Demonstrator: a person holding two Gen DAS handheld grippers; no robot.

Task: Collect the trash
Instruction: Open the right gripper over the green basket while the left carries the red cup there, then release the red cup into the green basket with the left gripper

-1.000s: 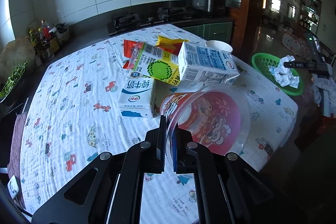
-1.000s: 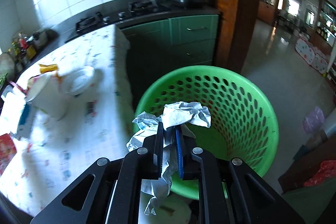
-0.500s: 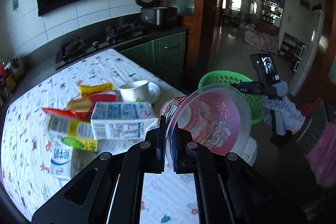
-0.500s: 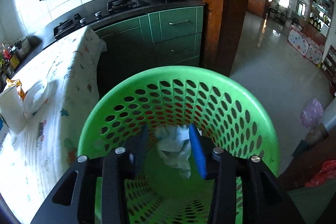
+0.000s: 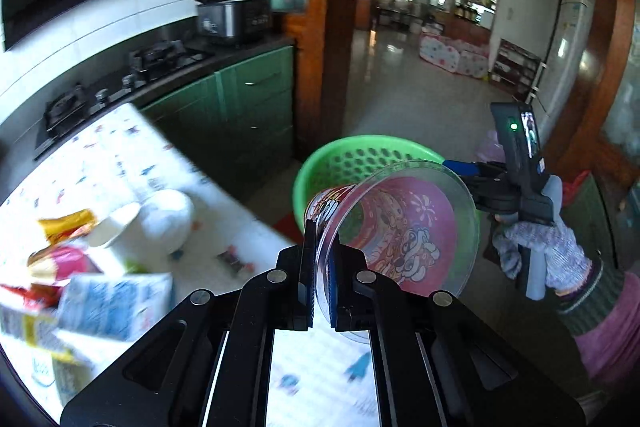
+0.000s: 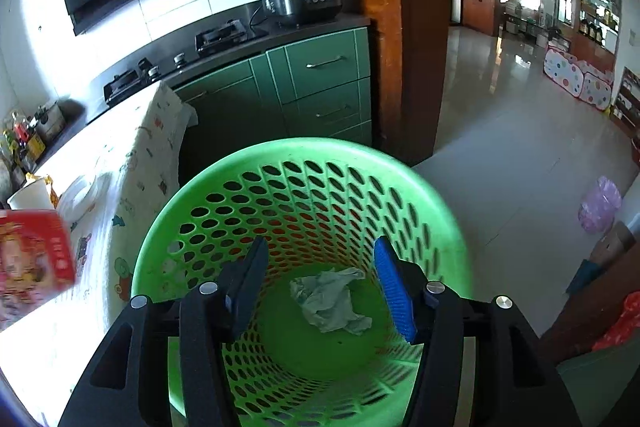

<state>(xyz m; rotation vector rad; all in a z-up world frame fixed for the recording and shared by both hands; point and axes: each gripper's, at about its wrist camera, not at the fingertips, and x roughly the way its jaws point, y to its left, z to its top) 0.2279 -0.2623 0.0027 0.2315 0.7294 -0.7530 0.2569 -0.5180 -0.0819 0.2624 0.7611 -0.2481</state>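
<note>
My left gripper [image 5: 321, 269] is shut on the rim of a clear-lidded red noodle cup [image 5: 400, 227], held in the air past the table's end, in front of the green basket [image 5: 344, 157]. In the right wrist view that cup [image 6: 32, 259] shows at the far left. My right gripper [image 6: 324, 281] hangs over the green perforated basket [image 6: 304, 167], its jaws opening with nothing between them. A crumpled grey-white tissue [image 6: 330, 301] lies on the basket's bottom. In the left wrist view the right gripper [image 5: 472, 171] is held by a gloved hand [image 5: 540, 247] beyond the basket.
Milk cartons [image 5: 116, 303], snack wrappers [image 5: 64, 227], a white paper cup [image 5: 116, 227] and a white lid [image 5: 168, 215] lie on the patterned tablecloth [image 5: 120, 155]. Green cabinets [image 6: 312, 83] and a wooden door frame [image 6: 416, 27] stand behind the basket.
The right gripper opened and let the tissue drop into the basket. The left gripper swung right with the noodle cup, from above the table towards the basket.
</note>
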